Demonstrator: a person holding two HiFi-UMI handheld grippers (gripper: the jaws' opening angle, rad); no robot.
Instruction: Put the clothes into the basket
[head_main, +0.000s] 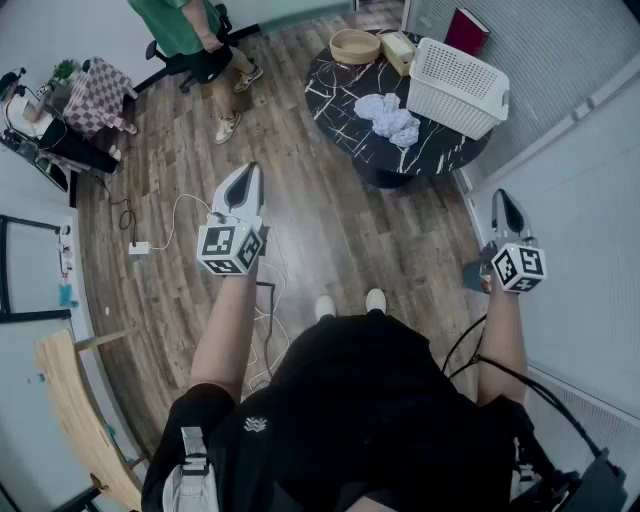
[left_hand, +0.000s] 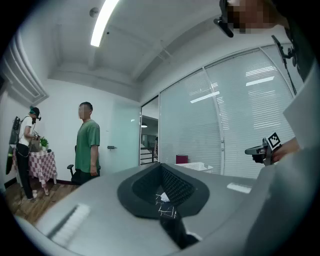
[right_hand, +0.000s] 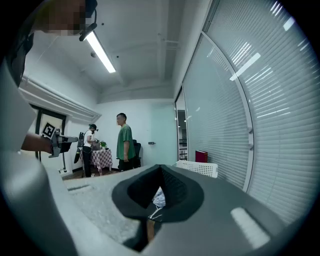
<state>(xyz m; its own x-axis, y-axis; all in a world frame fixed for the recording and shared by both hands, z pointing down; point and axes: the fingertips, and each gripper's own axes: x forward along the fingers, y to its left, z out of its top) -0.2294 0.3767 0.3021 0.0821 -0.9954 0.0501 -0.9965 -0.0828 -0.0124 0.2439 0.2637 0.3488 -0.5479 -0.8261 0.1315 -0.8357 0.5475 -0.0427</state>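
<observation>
- Your left gripper (head_main: 248, 178) has its jaws pressed together to a point, and nothing is between them; its own view (left_hand: 161, 167) shows the two dark pads meeting at the tip.
- Your right gripper (head_main: 503, 205) is the same: jaws fully together and holding nothing, as its own view (right_hand: 160, 167) confirms.
- You hold both grippers out in front of you over the wooden plank floor (head_main: 300, 220), well apart from each other. Both point roughly level towards the round black marble-patterned table (head_main: 345, 85), and neither touches anything.
- The pale blue crumpled clothes (head_main: 390, 118) lie in a heap on that table, well ahead of both grippers.
- The heap's long axis runs from upper left to lower right in the head view, alongside the near long wall of the white slotted plastic basket (head_main: 458, 85). It sits just beside that wall.
- The basket stands on the right part of the table, its long axis on the same diagonal.
- A sliver of the pale cloth shows through the hollow behind the right jaws (right_hand: 158, 197).
- A shallow woven bowl (head_main: 355, 45) and a small tan box (head_main: 398, 50) stand at the table's far edge.
</observation>
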